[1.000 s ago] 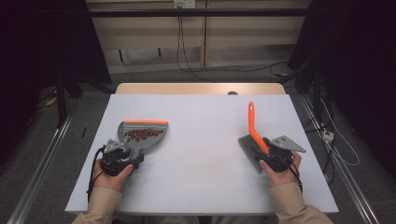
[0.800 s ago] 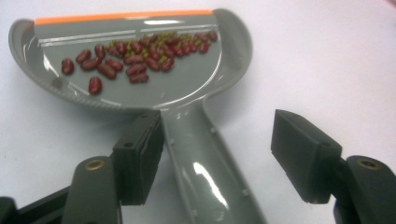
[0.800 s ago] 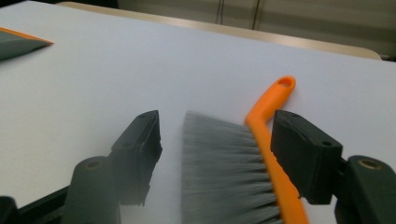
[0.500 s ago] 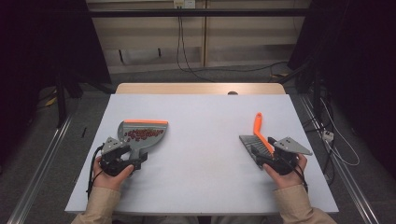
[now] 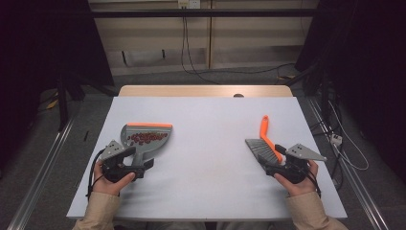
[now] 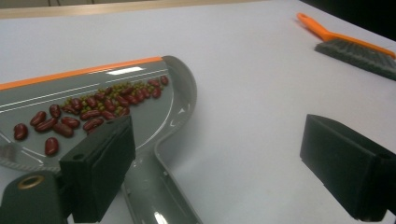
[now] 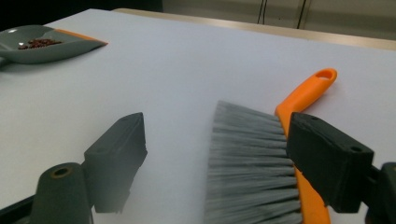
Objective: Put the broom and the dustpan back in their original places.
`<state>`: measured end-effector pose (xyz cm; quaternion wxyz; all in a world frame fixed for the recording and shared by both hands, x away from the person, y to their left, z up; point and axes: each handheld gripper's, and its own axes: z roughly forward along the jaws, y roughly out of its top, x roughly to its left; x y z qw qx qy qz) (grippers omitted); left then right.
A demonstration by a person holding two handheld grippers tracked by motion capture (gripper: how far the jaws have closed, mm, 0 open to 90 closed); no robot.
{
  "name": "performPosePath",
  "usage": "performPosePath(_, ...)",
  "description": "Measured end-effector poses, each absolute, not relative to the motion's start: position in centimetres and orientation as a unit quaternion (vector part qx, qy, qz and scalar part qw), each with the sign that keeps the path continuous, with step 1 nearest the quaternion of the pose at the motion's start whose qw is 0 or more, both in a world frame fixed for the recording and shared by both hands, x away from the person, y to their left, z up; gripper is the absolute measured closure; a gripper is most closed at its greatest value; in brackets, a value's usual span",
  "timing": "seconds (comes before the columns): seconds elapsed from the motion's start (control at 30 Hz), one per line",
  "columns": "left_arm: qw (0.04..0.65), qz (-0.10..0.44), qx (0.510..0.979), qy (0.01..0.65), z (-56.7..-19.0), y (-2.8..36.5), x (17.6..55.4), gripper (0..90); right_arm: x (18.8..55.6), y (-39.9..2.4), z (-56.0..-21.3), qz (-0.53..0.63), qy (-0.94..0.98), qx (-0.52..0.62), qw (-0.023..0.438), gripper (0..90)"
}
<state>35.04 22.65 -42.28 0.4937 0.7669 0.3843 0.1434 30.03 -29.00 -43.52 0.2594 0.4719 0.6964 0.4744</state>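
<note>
Left gripper (image 6: pixel 212 172) jaws wide, just opened; grey plastic dustpan with orange lip (image 6: pixel 154 116), its handle between them, unpressed. Right gripper (image 7: pixel 219 158) jaws wide, just opened, around grey-bristled orange-handled brush (image 7: pixel 261 158).

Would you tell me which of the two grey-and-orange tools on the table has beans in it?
The dustpan by the left gripper holds the red beans; the brush by the right gripper carries none.

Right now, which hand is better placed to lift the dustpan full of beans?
Left. The left gripper has just opened, jaws astride the dustpan handle on the table's left. The right gripper, also just opened, sits by the brush on the far side.
</note>
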Motion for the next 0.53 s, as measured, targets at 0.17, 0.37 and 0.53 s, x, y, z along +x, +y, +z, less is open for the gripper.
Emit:
performPosePath(0.17, 0.504, 0.139, 0.768, 0.369, -42.33, 23.04, 34.82, 7.5, 29.66, -29.20, -43.82, 0.473, 0.703, 0.467, 0.251, 20.1)
performPosePath(0.37, 0.503, 0.137, 0.774, 0.359, -42.42, 23.22, 34.57, 6.6, 29.25, -29.23, -44.08, 0.470, 0.715, 0.458, 0.242, 20.1)
performPosePath(0.53, 0.503, 0.136, 0.773, 0.361, -42.50, 23.27, 34.56, 6.6, 29.03, -29.08, -44.11, 0.471, 0.719, 0.451, 0.241, 20.1)
